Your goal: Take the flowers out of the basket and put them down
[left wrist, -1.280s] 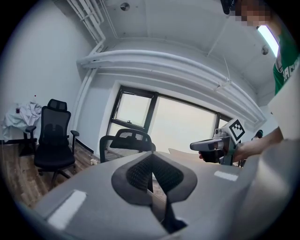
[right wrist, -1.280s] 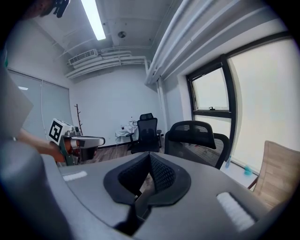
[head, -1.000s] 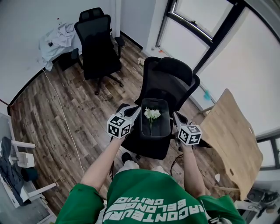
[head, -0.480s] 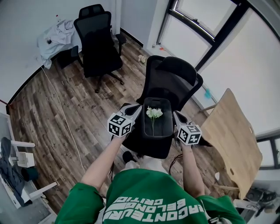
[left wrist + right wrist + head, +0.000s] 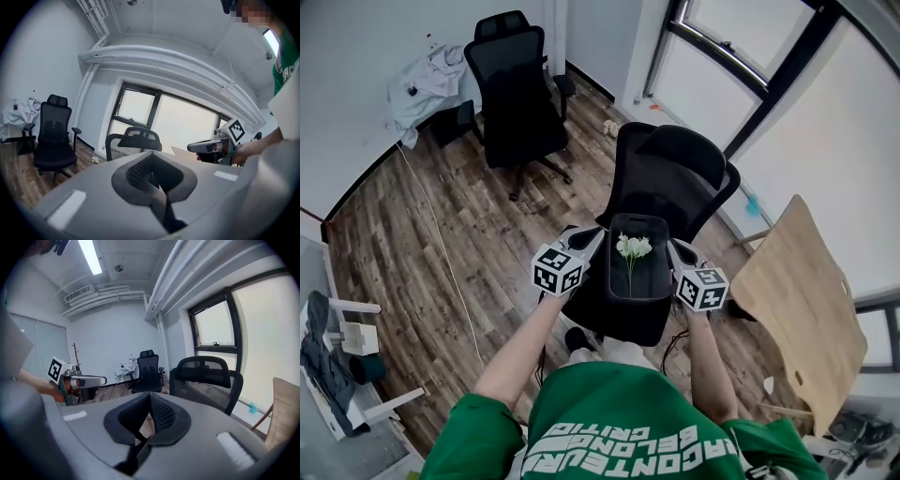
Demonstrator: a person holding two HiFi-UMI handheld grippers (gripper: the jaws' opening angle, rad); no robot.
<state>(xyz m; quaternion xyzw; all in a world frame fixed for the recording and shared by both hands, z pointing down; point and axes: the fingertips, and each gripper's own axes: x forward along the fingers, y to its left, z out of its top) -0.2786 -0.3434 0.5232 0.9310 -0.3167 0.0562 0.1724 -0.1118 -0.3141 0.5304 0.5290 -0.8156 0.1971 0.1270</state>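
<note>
Nudging right tool (image 5: 679, 251) slightly closer to basket (image 5: 614, 274) since a second ago; left tool (image 5: 584, 236) unmoved. Both tools pressed together, empty. White flowers (image 5: 634, 247) remain inside basket on office chair (image 5: 675, 164) seat. I judge pickup not begun.

The basket (image 5: 613, 267) sits on the seat of the near chair (image 5: 675, 169), at centre. The flowers (image 5: 633, 247) lie in the basket, heads toward the far end. The left gripper (image 5: 592, 234) stands just left of the basket, the right gripper (image 5: 674, 247) just right. A second chair (image 5: 514, 94) stands far left. A board (image 5: 797, 300) lies right.
</note>
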